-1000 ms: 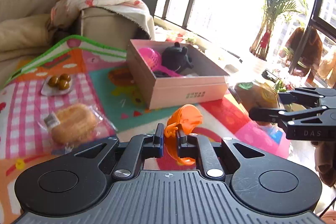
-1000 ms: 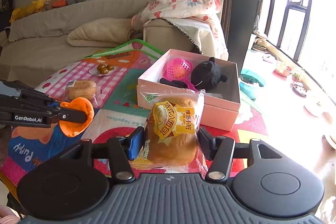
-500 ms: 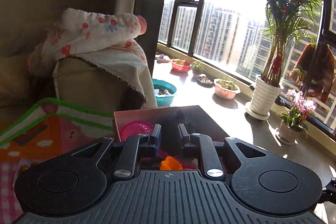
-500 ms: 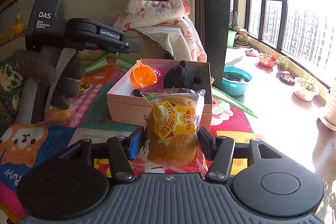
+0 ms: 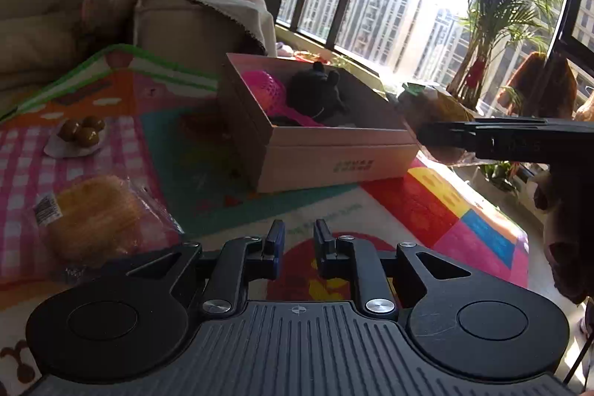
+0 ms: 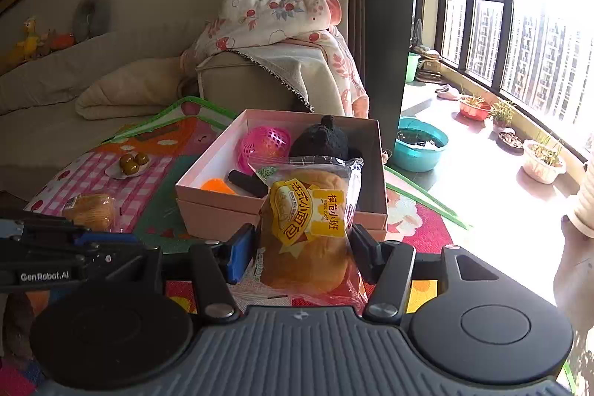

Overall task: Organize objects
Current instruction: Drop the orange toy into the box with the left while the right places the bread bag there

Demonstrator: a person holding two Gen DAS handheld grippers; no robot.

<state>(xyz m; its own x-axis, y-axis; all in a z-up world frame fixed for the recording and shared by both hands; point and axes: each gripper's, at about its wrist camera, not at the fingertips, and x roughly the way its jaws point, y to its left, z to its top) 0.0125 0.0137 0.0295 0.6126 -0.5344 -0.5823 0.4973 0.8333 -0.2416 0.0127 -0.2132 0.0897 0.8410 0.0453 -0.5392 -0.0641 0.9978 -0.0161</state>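
The colorful play mat (image 5: 427,210) covers the table. Ahead of the left tool (image 5: 299,247) sits the pink box (image 5: 334,158), holding a black plush toy (image 6: 321,141), a pink mesh ball (image 6: 263,143) and an orange toy (image 6: 217,185).

The right tool (image 6: 302,247) squeezes a bagged bread bun (image 6: 308,229) by its sides. The bun stands up tall, label facing the camera, just before the box. It looks soft, light and crinkly, so a gentle hold low on the middle seems best.

The left tool holds nothing, fingers slightly apart. Another wrapped bread (image 5: 92,218) lies to its left.
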